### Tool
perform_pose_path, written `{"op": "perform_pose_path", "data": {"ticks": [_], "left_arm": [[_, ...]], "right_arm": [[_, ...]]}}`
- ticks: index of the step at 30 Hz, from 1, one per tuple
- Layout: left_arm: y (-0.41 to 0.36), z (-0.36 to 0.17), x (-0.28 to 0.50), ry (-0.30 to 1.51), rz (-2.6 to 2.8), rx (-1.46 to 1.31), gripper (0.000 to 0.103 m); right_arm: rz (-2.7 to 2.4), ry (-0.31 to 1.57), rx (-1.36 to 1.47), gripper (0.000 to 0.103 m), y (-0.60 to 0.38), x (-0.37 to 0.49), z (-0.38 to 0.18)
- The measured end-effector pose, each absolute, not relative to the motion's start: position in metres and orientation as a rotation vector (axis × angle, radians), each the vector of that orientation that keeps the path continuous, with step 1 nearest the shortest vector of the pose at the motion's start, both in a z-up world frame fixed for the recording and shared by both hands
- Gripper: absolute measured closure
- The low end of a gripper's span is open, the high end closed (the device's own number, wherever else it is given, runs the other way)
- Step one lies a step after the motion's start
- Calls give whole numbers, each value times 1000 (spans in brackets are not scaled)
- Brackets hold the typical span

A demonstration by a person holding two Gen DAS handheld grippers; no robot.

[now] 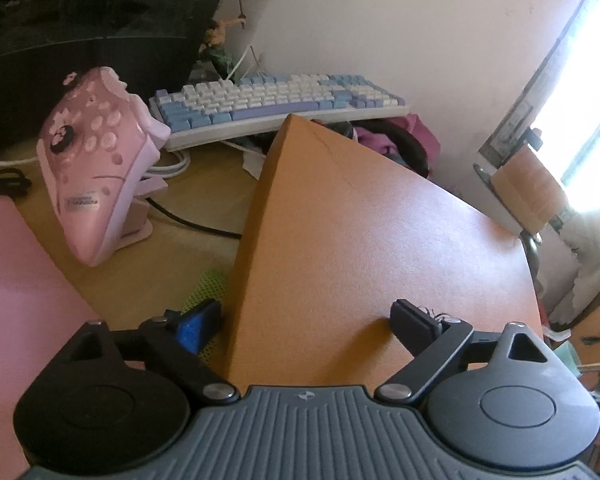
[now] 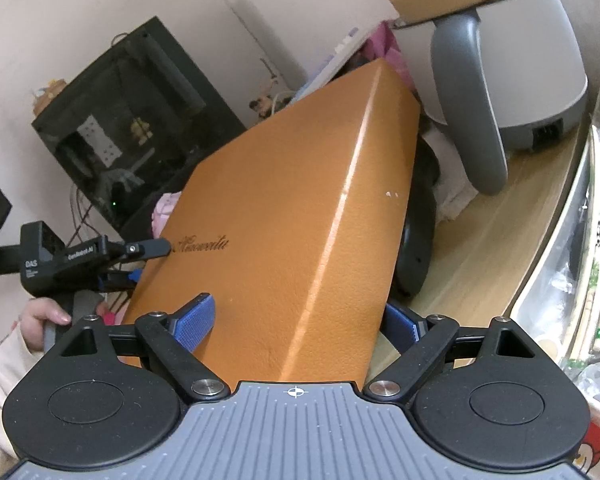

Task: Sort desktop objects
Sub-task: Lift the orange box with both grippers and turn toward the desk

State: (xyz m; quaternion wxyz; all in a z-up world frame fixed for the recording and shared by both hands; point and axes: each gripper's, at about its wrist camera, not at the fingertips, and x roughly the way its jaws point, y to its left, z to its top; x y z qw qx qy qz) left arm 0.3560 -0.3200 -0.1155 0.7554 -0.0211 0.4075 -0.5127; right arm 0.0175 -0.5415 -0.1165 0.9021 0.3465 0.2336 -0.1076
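Left wrist view: one pink game controller [image 1: 96, 160] is seen on its stand at centre left, one blue-and-white keyboard [image 1: 276, 100] at upper centre, and one orange box [image 1: 364, 248] filling the middle. The box is clamped between the fingers of the left gripper [image 1: 308, 326], one pad on each side. Right wrist view: the same single box [image 2: 296, 220] is pinched by the right gripper [image 2: 300, 320], with gold lettering shown on its lid. Only here are the left gripper [image 2: 140, 254] at the box's left edge and a grey appliance [image 2: 512, 76] at upper right visible.
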Motion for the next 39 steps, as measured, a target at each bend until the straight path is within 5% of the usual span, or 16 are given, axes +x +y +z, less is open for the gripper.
{"op": "perform_pose_path", "data": {"ticks": [5, 15, 39], "left_arm": [[-319, -128, 358, 927, -1119, -50, 0], [-323, -146, 383, 1062, -1162, -177, 0], [-286, -105, 341, 926, -1137, -195, 0]], "right_arm": [[-200, 490, 732, 13, -543, 13, -125], [-170, 487, 719, 13, -547, 10, -132], [-142, 464, 677, 12, -538, -3, -97]]}}
